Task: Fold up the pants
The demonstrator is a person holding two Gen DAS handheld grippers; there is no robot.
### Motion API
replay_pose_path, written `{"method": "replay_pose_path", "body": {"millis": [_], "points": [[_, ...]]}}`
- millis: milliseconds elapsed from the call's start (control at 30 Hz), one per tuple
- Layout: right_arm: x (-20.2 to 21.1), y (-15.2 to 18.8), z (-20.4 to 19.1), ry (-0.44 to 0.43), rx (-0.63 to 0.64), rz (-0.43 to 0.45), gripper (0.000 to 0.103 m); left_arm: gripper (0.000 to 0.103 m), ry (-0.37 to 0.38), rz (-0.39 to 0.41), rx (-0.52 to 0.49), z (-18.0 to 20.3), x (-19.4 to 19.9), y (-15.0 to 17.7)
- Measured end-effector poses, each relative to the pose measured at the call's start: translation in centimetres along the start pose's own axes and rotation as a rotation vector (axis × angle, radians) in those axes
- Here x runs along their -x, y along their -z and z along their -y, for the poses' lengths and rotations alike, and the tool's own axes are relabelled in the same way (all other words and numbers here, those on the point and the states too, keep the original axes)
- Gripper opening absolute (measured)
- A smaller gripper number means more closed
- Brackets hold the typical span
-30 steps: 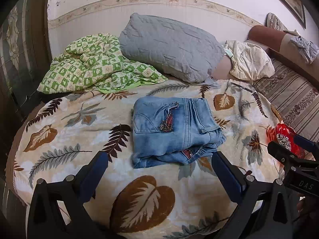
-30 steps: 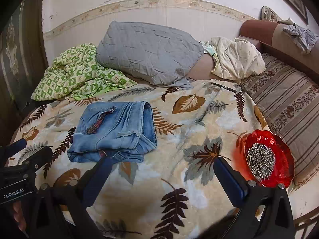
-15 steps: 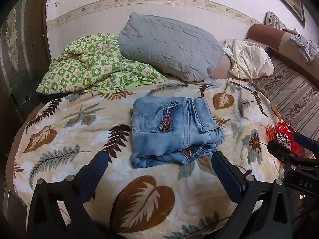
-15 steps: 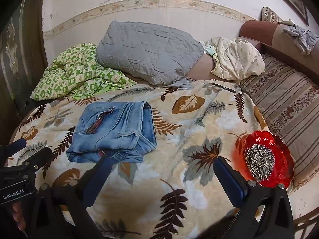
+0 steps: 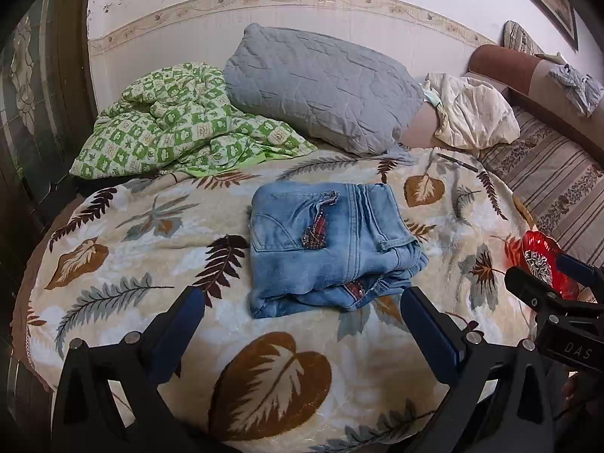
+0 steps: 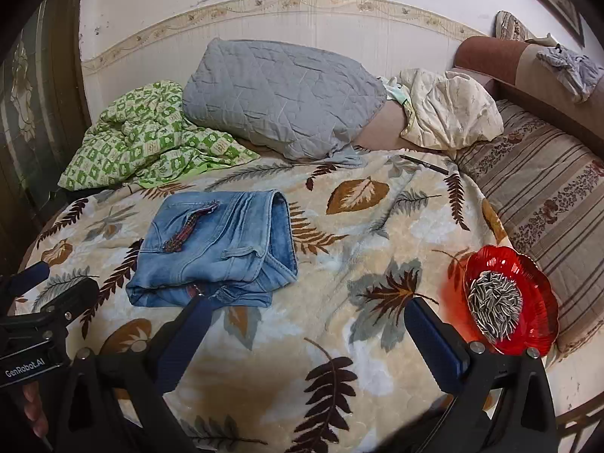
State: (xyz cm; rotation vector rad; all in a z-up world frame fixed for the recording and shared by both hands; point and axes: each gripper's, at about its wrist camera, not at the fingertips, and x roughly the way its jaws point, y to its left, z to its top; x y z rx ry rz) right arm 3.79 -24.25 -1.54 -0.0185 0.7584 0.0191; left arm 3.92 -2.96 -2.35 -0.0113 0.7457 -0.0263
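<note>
The light blue jeans [image 5: 332, 245] lie folded into a compact stack on the leaf-patterned blanket [image 5: 151, 234]. They also show in the right wrist view [image 6: 215, 253], left of centre. My left gripper [image 5: 302, 305] is open and empty, held just in front of the jeans' near edge. My right gripper [image 6: 305, 317] is open and empty, to the right of the jeans above the blanket [image 6: 377, 226]. Each gripper appears at the edge of the other's view.
A red dish of sunflower seeds [image 6: 509, 298] sits at the blanket's right edge. A grey pillow [image 5: 321, 87], a green checked quilt [image 5: 177, 120] and a cream bundle [image 5: 472, 113] lie at the back. A pen [image 6: 424, 164] lies near the pillow. A striped cushion [image 6: 547, 196] lies on the right.
</note>
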Motion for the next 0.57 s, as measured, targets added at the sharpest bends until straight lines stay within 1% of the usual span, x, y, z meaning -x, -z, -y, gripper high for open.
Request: {"method": "replay_pose_path", "body": {"millis": [467, 567], "points": [[-0.18, 0.22, -0.03, -0.001, 0.0, -0.003, 0.103, 0.103, 0.003, 0.0, 0.0, 0.07, -0.05, 0.02], [-0.26, 0.54, -0.16, 0.001, -0.001, -0.005, 0.103, 0.103, 0.015, 0.023, 0.009, -0.29, 0.21, 0.21]]}}
